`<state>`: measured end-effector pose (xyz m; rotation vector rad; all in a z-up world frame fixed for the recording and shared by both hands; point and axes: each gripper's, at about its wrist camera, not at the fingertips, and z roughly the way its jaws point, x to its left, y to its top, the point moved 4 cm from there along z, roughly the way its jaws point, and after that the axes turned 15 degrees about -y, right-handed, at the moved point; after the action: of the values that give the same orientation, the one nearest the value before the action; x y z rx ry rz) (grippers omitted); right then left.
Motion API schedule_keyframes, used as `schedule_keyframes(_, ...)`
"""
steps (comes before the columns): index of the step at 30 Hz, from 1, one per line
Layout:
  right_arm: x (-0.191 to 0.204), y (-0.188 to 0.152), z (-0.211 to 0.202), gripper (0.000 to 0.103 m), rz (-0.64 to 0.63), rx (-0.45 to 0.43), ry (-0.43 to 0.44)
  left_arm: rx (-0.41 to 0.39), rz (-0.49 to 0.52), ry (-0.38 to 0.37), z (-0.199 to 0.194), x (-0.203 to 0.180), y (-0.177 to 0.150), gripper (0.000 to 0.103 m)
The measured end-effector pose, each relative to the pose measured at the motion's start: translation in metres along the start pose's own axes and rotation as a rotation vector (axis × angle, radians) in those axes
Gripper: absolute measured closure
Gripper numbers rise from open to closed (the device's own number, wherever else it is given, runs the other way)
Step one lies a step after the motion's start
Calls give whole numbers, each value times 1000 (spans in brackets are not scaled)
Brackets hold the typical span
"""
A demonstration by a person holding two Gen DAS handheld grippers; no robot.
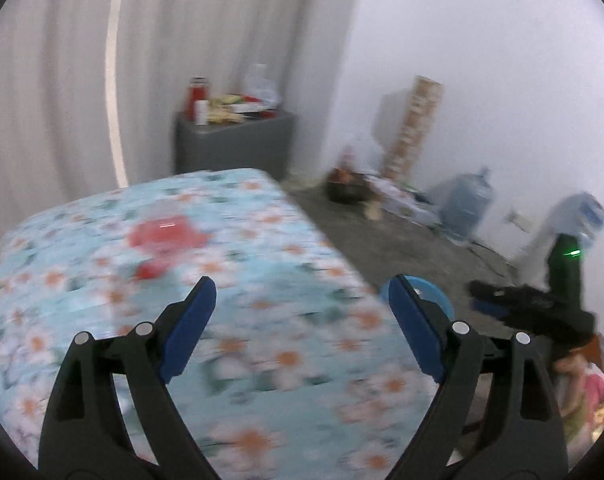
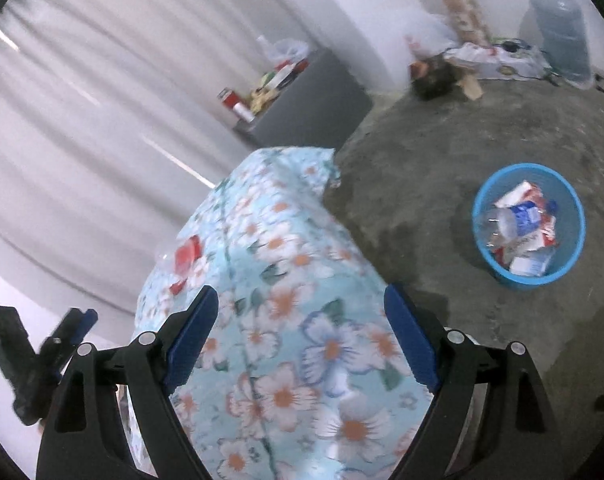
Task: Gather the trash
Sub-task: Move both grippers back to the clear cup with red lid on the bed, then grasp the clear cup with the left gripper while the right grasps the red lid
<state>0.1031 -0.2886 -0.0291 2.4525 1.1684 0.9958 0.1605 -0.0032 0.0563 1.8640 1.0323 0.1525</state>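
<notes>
The one piece of trash I see on the table is a clear plastic wrapper with red print (image 1: 164,240), lying on the floral cloth toward the far left part of the top; from the right wrist view it sits at the left edge (image 2: 186,258). It is too blurred for me to read any writing on it. The table (image 1: 262,320) is covered in a light blue cloth with white and orange flowers.

My left gripper (image 1: 302,304) hangs above the table with its blue-padded fingers spread wide, nothing between them. My right gripper (image 2: 302,308) is likewise spread apart and empty, over the near end of the table.

On the concrete floor to the right stands the blue trash basket (image 2: 577,216). In it lie a crushed clear bottle with a blue label (image 2: 509,218) and red-and-white cartons (image 2: 519,196); I cannot make out the print on either.

Farther back a grey cabinet (image 1: 234,144) stands against the white curtain, carrying a red flask (image 1: 196,96) and assorted packets. A large blue water jug (image 2: 559,26) stands by the wall.
</notes>
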Motion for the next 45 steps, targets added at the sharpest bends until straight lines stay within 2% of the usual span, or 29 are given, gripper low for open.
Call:
schedule_keyframes(6, 49, 12, 24, 20, -93, 72, 67, -49, -89, 102, -15, 54, -10, 19)
schedule_keyframes(10, 85, 18, 51, 20, -147, 145, 95, -67, -107, 144, -11, 80, -13, 19)
schedule_keyframes(12, 101, 17, 63, 20, -169, 176, 112, -75, -106, 144, -4, 92, -9, 19)
schedule_keyframes(14, 118, 16, 79, 20, -167, 238, 166, -84, -113, 136, -2, 99, -5, 19)
schedule_keyframes(18, 141, 17, 104, 21, -164, 289, 182, -57, -102, 97, 28, 119, 19, 19)
schedule_keyframes(21, 149, 15, 117, 21, -154, 312, 183, -23, -73, 132, 61, 134, 36, 19)
schedule_keyframes(24, 150, 13, 123, 21, -153, 323, 173, 3, -52, 205, 97, 155, 48, 19)
schedule_keyframes(28, 146, 14, 131, 21, -154, 330, 148, 58, -81, 252, 135, 182, 51, 20)
schedule_keyframes(29, 144, 15, 132, 21, -153, 330, 138, 66, -93, 257, 140, 186, 50, 23)
schedule_keyframes(30, 142, 15, 133, 21, -153, 331, 132, 72, -115, 251, 145, 191, 48, 32)
schedule_keyframes(31, 141, 16, 135, 21, -153, 332, 128, 67, -136, 225, 147, 194, 47, 35)
schedule_keyframes(32, 141, 17, 137, 21, -154, 335, 124, 55, -153, 202, 147, 194, 46, 42)
schedule_keyframes(36, 149, 22, 141, 21, -173, 334, 130, 26, -147, 186, 139, 191, 48, 43)
schedule_keyframes(40, 169, 32, 150, 21, -180, 326, 173, -11, -146, 158, 117, 183, 52, 44)
schedule_keyframes(45, 197, 35, 169, 28, -158, 369, 245, -44, -217, 90, 80, 181, 46, 44)
